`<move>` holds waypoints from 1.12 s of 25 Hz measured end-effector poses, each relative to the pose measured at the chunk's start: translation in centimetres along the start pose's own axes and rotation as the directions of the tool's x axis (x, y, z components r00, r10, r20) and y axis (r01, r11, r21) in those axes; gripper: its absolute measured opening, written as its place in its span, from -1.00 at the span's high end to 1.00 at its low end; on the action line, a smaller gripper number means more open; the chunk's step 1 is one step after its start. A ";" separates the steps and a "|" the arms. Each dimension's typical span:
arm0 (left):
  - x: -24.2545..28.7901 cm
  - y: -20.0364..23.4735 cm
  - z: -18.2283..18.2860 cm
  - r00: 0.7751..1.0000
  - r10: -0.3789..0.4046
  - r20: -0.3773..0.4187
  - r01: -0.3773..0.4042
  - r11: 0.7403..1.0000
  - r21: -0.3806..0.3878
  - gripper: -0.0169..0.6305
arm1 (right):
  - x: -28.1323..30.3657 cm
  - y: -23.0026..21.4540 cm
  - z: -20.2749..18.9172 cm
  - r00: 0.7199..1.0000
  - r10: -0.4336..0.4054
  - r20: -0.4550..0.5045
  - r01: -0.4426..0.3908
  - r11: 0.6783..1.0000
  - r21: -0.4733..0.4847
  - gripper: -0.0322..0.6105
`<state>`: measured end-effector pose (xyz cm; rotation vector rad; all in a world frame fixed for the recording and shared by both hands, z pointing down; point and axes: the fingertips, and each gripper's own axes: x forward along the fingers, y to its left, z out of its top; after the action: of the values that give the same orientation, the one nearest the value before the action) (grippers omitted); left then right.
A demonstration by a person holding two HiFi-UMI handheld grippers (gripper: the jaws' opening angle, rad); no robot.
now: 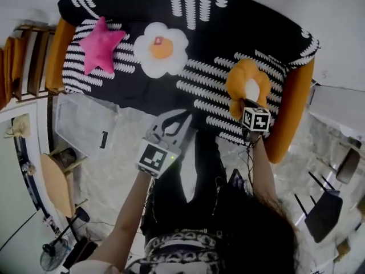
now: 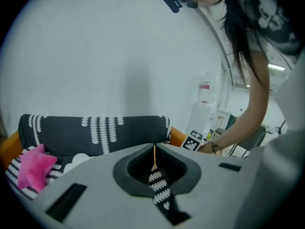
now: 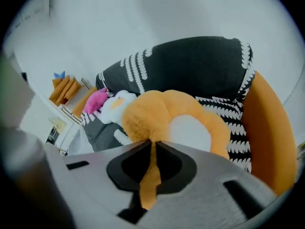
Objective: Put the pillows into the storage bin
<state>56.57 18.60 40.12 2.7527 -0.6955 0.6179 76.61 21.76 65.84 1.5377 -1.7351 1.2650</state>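
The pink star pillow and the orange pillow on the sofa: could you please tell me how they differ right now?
The pink star pillow is star-shaped; the orange pillow is rounded with a white centre. The pink star pillow lies untouched; the orange pillow has its fur pinched in the right claw. Both are plush and on the sofa.

I'm looking at a sofa [image 1: 228, 33] wearing a black cover with rows of white chevron stripes, its armrests [image 1: 293, 113] showing plain orange. I'm seeing a hot-pink star pillow [image 1: 101, 44], a white fried-egg pillow [image 1: 161, 49] with an orange-yellow yolk, and an orange doughnut pillow [image 1: 238, 77] with a white middle. The left gripper [image 2: 154, 149] and right gripper [image 3: 153, 144] are showing pale grey shells with black jaw linings, and the marker cube [image 1: 256, 119] is carrying black-and-white squares.
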 end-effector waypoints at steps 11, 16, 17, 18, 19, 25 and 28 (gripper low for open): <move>-20.4 7.8 -3.4 0.976 0.208 0.063 -0.206 0.978 -0.045 0.92 | -7.6 24.8 5.4 0.960 0.237 0.148 -0.238 0.971 -0.010 0.84; -32.1 12.4 -6.8 0.941 0.334 0.061 -0.330 0.942 -0.066 0.92 | -7.7 38.6 4.1 0.936 0.330 0.125 -0.318 0.942 -0.111 0.84; -34.4 13.2 -7.5 0.929 0.364 0.061 -0.359 0.930 -0.077 0.92 | -7.6 41.2 3.7 0.929 0.351 0.117 -0.337 0.933 -0.124 0.84; -36.8 13.9 -8.3 0.917 0.395 0.061 -0.389 0.917 -0.090 0.92 | -7.4 43.8 3.4 0.922 0.371 0.107 -0.356 0.924 -0.137 0.84; -39.2 14.5 -9.0 0.903 0.426 0.061 -0.418 0.902 -0.104 0.92 | -7.3 46.3 3.0 0.915 0.391 0.097 -0.375 0.915 -0.149 0.84; -52.2 17.9 -13.3 0.795 0.603 0.058 -0.583 0.788 -0.200 0.92 | -5.0 62.0 0.9 0.859 0.512 -0.020 -0.497 0.823 -0.275 0.84; -57.1 18.9 -15.2 0.716 0.696 0.051 -0.661 0.701 -0.268 0.92 | -3.7 69.1 -0.2 0.819 0.560 -0.124 -0.564 0.745 -0.356 0.85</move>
<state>-3.55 29.93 29.96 2.2741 -1.7486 0.4094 11.90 19.09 41.33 0.7976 -2.3783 1.0843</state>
